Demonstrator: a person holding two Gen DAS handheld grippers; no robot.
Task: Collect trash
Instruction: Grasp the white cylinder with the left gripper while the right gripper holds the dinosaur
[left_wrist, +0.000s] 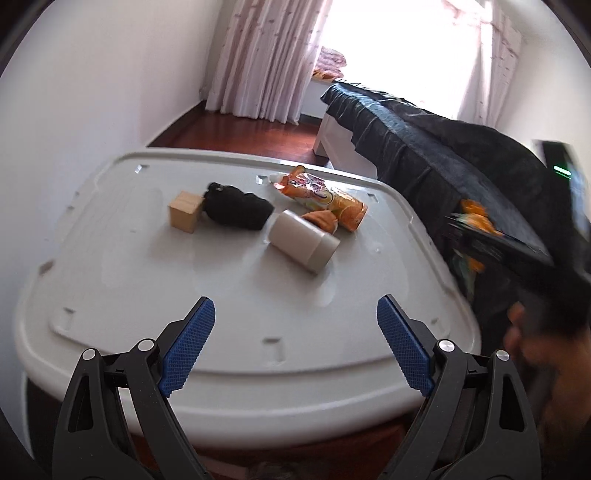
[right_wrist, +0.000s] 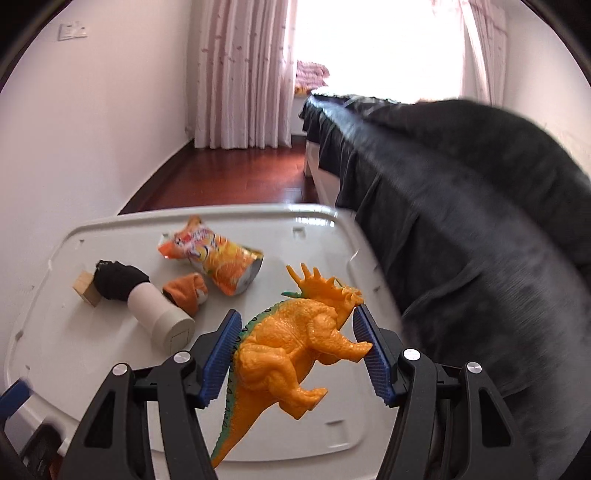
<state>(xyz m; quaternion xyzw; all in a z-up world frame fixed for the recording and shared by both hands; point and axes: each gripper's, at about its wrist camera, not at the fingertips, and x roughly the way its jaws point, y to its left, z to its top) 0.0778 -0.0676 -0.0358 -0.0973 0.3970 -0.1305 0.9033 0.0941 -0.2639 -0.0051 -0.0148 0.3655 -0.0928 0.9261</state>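
Note:
A grey plastic lid (left_wrist: 110, 295) carries an orange snack bag (left_wrist: 325, 197), a small crumpled orange piece (left_wrist: 321, 219), a white cylinder (left_wrist: 303, 242) lying on its side, a black cloth (left_wrist: 236, 208) and a wooden block (left_wrist: 186, 211). My left gripper (left_wrist: 295, 301) hangs open over the lid's near part, nothing between its blue pads. My right gripper (right_wrist: 297, 312) is shut on an orange toy dinosaur (right_wrist: 295, 343), held above the lid (right_wrist: 332, 424) with its tail hanging down. To the left of it lie the snack bag (right_wrist: 218, 258) and the cylinder (right_wrist: 162, 315).
A bed with a dark cover (right_wrist: 443, 221) runs along the lid's right side. White walls close the left, and curtains (right_wrist: 240, 74) and a bright window stand at the back over a red wooden floor (right_wrist: 229, 177). A person's hand (left_wrist: 517, 325) shows blurred at the right.

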